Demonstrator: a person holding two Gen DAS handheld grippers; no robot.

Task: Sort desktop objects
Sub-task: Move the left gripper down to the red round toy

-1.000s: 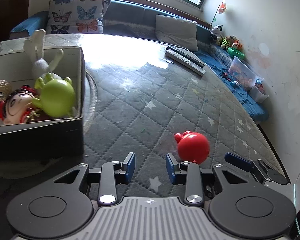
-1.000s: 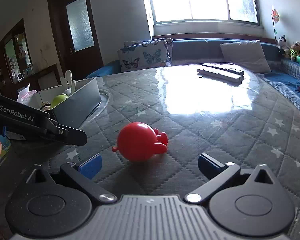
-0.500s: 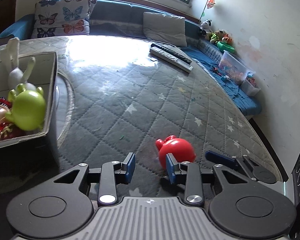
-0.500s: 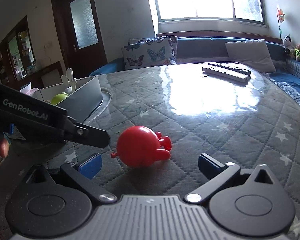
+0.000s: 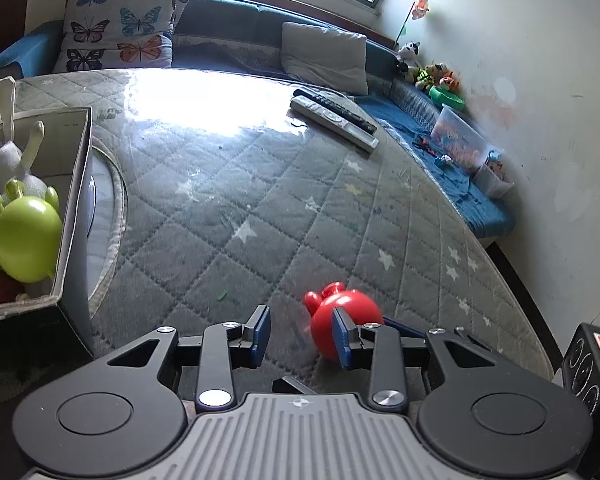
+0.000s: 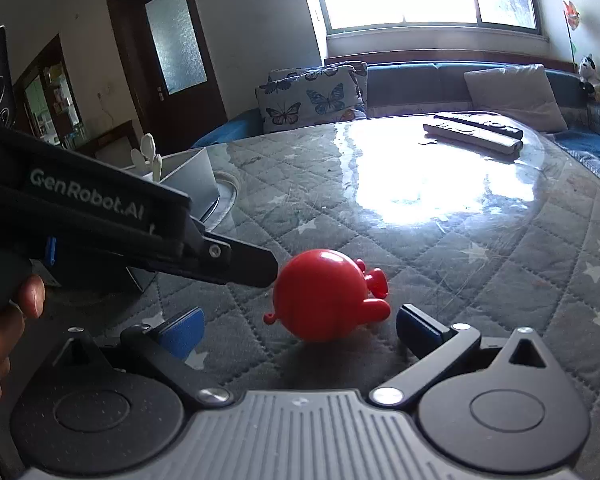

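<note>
A round red toy [image 6: 322, 294] with small knobs lies on the quilted table [image 6: 480, 248]. My right gripper [image 6: 300, 330] is open, its blue pads on either side of the toy, not touching it. In the left wrist view the red toy [image 5: 342, 314] sits just past the right finger [image 5: 340, 338] of my left gripper [image 5: 300, 334], which is open and empty. The left gripper's body [image 6: 112, 220] reaches in from the left in the right wrist view, its tip close beside the toy.
A grey box [image 5: 74, 184] at the left holds a green toy [image 5: 26, 238], a white rabbit [image 5: 8, 156] and other figures. Two remote controls [image 5: 334, 118] lie at the table's far side. A sofa with pillows [image 5: 120, 38] stands behind. The table edge curves off at the right.
Both grippers have moved closer to the red toy. The left gripper has swung right, so the box has slid toward the left edge of its view. Both jaws stay open.
</note>
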